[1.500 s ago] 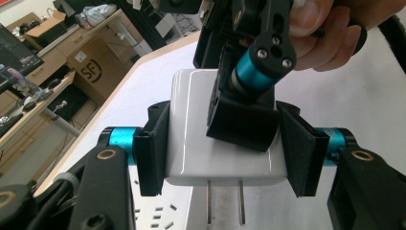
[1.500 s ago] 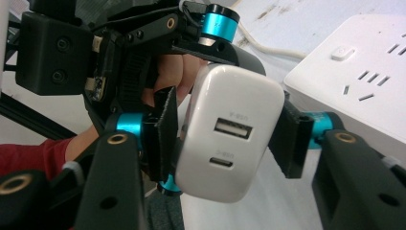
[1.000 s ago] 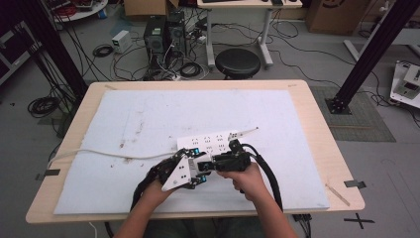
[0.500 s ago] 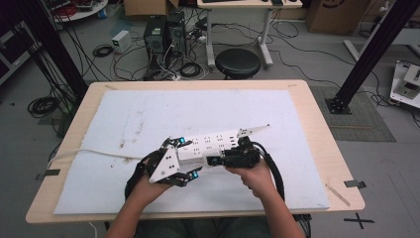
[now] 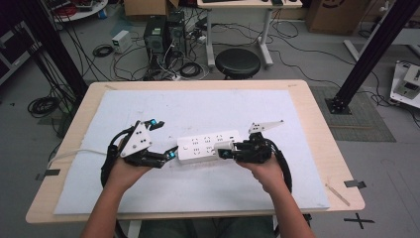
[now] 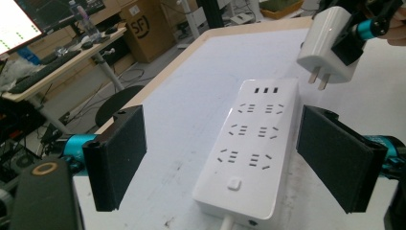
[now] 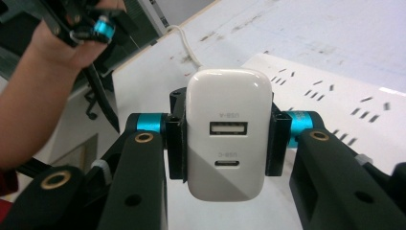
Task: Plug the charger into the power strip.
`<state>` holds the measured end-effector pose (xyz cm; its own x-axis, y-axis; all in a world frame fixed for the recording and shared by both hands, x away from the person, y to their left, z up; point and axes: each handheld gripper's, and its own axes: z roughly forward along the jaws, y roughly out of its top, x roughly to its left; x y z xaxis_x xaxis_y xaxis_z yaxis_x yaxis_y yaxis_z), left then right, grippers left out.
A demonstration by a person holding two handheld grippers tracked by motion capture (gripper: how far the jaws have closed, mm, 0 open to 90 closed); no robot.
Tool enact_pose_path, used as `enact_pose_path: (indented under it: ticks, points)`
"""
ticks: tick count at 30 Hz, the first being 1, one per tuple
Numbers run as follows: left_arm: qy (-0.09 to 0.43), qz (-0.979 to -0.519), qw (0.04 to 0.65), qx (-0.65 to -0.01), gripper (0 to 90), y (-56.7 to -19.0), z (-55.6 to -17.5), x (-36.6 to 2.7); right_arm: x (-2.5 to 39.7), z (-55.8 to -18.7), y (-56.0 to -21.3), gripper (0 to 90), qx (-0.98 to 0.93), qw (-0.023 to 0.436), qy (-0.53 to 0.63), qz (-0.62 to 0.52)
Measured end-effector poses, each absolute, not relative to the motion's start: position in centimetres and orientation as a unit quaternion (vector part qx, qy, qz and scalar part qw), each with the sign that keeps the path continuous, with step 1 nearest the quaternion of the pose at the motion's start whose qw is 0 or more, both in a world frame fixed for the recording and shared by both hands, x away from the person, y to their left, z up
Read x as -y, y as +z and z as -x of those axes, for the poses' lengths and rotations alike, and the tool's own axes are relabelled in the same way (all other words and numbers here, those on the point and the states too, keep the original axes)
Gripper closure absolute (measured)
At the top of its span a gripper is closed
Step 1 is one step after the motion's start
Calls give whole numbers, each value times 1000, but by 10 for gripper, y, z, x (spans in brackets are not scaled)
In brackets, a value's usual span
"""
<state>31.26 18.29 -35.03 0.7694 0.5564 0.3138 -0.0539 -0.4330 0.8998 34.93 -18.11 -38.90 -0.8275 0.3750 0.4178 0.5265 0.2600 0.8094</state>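
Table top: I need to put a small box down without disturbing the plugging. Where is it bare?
The white mat is bare along its far half, beyond the power strip, and at its right end past the right gripper, which holds the charger. The near middle is crowded: the strip, the left gripper, open around the strip's end, and both forearms.

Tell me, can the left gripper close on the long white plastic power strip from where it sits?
Probably yes: the left gripper is open, its jaws either side of the white power strip, nothing between; the white charger hangs clear in the right gripper.
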Motion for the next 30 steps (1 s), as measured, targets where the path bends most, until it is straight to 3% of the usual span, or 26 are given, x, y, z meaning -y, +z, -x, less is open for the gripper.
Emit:
enact_pose_path:
  ticks: [3,4,16,21,30]
  points:
    - [298,-793,505,-166,175,-350,-316,-187,181,-351,-388,631,796,57,-533,281]
    - [298,-794,502,-169,176,-351,-318,-189,178,-352,-388,631,799,26,-535,274]
    - [290,-793,502,-186,176,-359,-322,-200,156,-366,-374,632,847,-101,-461,245]
    - [292,-793,499,-192,176,-362,-318,-210,150,-381,-363,632,878,-115,-408,223]
    - [291,-797,491,-198,175,-367,-314,-222,142,-412,-350,631,931,-90,-314,163]
